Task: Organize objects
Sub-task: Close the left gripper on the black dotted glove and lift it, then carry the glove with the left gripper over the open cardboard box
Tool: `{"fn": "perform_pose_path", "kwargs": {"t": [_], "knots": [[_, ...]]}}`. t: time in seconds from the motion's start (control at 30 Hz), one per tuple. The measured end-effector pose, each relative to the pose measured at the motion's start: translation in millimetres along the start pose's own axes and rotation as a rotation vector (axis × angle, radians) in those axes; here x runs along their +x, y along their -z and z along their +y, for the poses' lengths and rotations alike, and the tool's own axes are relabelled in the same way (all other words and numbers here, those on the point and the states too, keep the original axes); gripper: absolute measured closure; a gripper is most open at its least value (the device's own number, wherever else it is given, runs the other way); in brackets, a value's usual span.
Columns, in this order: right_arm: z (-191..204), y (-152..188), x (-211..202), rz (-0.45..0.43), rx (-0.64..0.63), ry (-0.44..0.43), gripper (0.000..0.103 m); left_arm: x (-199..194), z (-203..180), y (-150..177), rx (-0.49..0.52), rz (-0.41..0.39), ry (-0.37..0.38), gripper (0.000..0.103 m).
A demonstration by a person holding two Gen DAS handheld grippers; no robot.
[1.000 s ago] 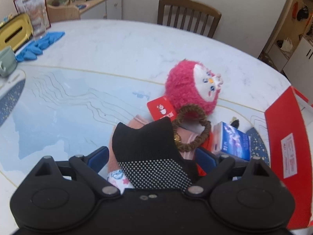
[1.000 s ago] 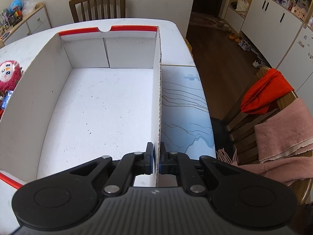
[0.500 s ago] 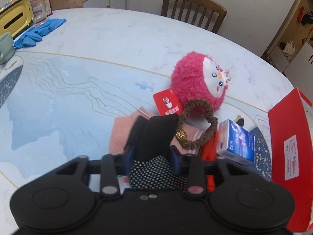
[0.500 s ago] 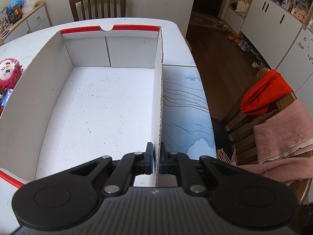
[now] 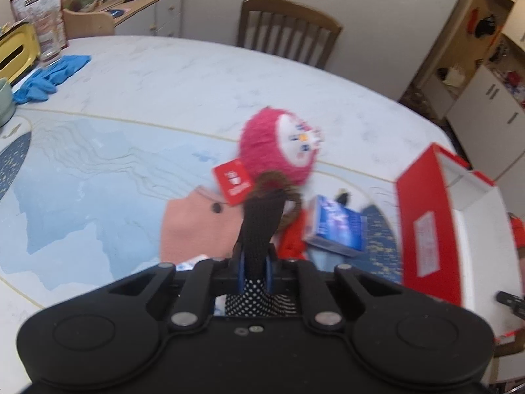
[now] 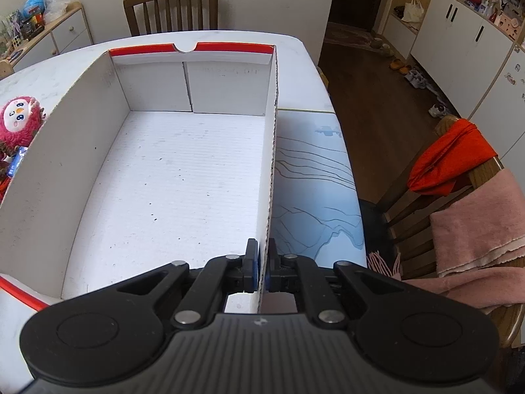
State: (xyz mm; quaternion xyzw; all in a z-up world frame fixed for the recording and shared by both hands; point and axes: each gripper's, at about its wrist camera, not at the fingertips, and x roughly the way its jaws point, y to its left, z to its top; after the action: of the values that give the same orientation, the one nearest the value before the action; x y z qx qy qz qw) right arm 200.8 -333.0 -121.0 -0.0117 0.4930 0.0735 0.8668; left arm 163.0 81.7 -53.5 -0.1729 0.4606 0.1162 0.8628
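My left gripper [image 5: 255, 271] is shut on a black sock with white dots [image 5: 262, 220] and holds it lifted above the pile. Below lie a pink cloth [image 5: 193, 229], a brown hair tie [image 5: 292, 210], a red tag [image 5: 233, 182], a pink plush toy [image 5: 279, 147] and a blue-white small box [image 5: 334, 228]. The red and white cardboard box [image 5: 426, 223] stands to the right. My right gripper [image 6: 262, 271] is shut on the right wall of this box [image 6: 271, 170], whose white inside [image 6: 177, 190] is empty. The plush [image 6: 19, 121] shows past its left wall.
Blue gloves [image 5: 49, 75], a green cup [image 5: 5, 101] and a yellow tissue box [image 5: 14, 52] sit at the table's far left. Wooden chairs stand behind the table [image 5: 288, 29] and to the right [image 6: 459, 197], the latter draped with red and pink cloths.
My left gripper closed on the black sock and lifted it off the pile, swinging right so the box came into view. My right gripper stayed clamped on the box wall.
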Motion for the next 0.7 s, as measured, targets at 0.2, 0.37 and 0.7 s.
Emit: {"fn": "perform_pose_path", "kwargs": {"t": [0.2, 0.37, 0.7], "knots": [[1, 1, -3, 0.001, -0.016, -0.012, 0.099, -25, -29, -4, 0.051, -0.014, 0.069, 0.094], [1, 1, -3, 0.009, -0.025, -0.022, 0.099, -46, -66, -8, 0.118, -0.021, 0.145, 0.094], [-2, 2, -4, 0.012, -0.032, -0.035, 0.099, -80, -161, -24, 0.3, -0.069, 0.309, 0.094]]}}
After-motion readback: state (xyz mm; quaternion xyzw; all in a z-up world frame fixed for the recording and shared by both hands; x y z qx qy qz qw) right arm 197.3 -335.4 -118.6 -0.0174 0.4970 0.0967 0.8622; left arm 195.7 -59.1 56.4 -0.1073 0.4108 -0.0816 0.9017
